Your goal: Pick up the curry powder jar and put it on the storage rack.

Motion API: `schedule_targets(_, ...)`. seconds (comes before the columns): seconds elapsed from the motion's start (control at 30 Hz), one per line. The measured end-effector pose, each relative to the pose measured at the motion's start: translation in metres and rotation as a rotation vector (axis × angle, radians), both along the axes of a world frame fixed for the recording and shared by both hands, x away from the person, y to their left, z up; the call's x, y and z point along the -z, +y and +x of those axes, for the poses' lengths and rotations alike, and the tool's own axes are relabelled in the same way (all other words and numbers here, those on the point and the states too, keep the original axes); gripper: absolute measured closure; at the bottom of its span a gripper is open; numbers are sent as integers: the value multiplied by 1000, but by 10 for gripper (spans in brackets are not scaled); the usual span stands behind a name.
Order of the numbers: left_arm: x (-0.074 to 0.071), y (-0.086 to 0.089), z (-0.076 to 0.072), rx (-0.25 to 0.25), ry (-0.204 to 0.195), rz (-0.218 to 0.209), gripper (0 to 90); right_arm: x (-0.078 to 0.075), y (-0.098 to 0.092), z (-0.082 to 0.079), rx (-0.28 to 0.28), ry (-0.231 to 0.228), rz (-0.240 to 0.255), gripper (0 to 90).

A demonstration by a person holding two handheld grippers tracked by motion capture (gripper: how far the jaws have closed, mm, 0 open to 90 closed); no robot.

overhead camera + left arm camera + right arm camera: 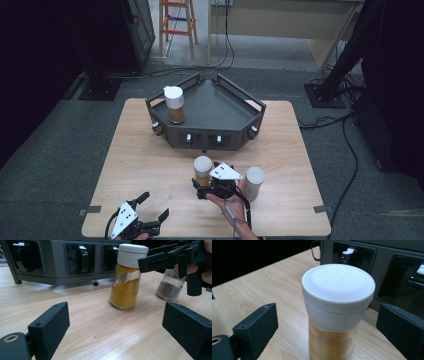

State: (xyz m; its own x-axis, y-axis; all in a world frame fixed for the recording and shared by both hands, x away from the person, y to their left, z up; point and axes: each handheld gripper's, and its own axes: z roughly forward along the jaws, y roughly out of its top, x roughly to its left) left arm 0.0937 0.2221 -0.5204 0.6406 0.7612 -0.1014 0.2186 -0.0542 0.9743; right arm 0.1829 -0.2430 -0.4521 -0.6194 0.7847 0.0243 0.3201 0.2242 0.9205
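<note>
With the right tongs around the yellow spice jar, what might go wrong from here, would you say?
1. The right tongs straddle the yellow spice jar near its white cap, apparently without pressing. A high grip on the tall jar could tip it.
2. The grey spice jar stands close beside; a sideways swing might knock it.
3. The rack lies just behind, so a low lift could clip its front.

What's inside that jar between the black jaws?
The jar holds yellow-orange powder, visible through its glass in the left gripper view. Its white cap is on, hiding whatever opening lies beneath.
</note>
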Motion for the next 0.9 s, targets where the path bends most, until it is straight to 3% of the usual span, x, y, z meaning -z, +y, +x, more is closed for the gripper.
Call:
schedule_targets(0.4,0,0,0,0,-1,-2,73,-1,13,8,41,14,-26,112)
schedule_targets(0.5,0,1,0,-1,-2,-4,73,0,16,11,48,23,-38,154)
schedule_targets(0.6,0,1,0,-3,-2,-5,73,1,15,14,40,36,-34,253)
schedule_targets(0.73,0,1,0,-1,-2,-4,73,3,16,13,39,20,-34,335)
schedule_targets(0.9,0,1,0,-2,-3,-4,73,3,16,12,38,14,-37,342)
